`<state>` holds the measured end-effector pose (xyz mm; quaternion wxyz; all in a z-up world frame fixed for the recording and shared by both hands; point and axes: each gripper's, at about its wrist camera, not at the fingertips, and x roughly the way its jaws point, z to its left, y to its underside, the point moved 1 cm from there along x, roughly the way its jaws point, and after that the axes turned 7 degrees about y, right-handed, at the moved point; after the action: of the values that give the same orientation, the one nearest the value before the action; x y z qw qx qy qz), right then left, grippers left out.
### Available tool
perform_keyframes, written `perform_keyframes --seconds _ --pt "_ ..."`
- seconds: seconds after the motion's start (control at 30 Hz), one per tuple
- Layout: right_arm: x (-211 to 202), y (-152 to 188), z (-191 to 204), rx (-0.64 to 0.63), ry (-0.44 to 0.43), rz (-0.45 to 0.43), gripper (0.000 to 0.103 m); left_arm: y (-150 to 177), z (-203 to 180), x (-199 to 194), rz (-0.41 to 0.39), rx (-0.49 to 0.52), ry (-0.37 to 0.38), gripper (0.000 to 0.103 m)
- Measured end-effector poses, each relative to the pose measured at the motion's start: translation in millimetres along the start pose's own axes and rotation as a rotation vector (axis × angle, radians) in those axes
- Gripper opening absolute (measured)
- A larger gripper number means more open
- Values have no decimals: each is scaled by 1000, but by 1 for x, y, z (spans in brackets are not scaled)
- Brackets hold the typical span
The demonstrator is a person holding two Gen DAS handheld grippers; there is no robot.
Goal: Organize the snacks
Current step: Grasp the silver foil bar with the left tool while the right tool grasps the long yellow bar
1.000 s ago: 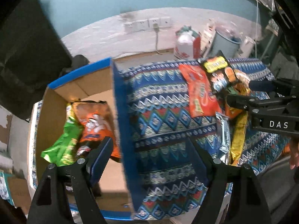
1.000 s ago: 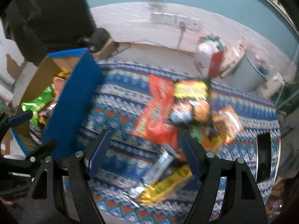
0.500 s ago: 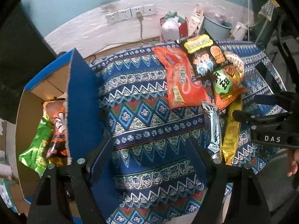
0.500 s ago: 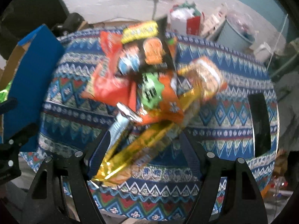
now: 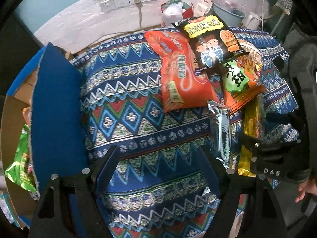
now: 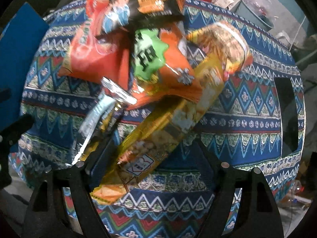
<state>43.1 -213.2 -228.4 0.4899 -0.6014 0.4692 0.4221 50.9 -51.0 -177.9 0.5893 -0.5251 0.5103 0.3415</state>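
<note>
Patterned cloth (image 5: 138,119) covers the table, where the snack pile lies: a long yellow packet (image 6: 164,130) under an orange bag with a green badge (image 6: 158,63), a black bag (image 5: 210,39) at twelve o'clock, a silver bar (image 5: 220,132) at its nine o'clock. The right tool (image 6: 152,164), its jaws just widening, straddles the yellow packet without pressing it. The left tool (image 5: 158,166) hovers spread over bare cloth. A blue-flapped box (image 5: 55,119) with a green bag (image 5: 19,158) sits at nine o'clock.

Glossy foil snack packets (image 5: 184,75), woven patterned tablecloth (image 5: 126,107), matt cardboard box (image 5: 11,119), matt black plastic tongs (image 5: 158,170).
</note>
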Motion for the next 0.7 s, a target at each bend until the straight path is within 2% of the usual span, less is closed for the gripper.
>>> perform_keyframes --seconds 0.27,0.5,0.63,0.7 --pt "23 31 -23 -31 93 67 79 -7 -22 13 38 20 44 81" --pt "31 52 -66 69 90 103 79 -17 -52 26 72 46 85 81" --pt "34 62 -87 112 73 109 79 -19 -65 38 97 72 81 81" --pt "32 63 -94 129 37 84 79 -19 -70 44 106 87 69 81"
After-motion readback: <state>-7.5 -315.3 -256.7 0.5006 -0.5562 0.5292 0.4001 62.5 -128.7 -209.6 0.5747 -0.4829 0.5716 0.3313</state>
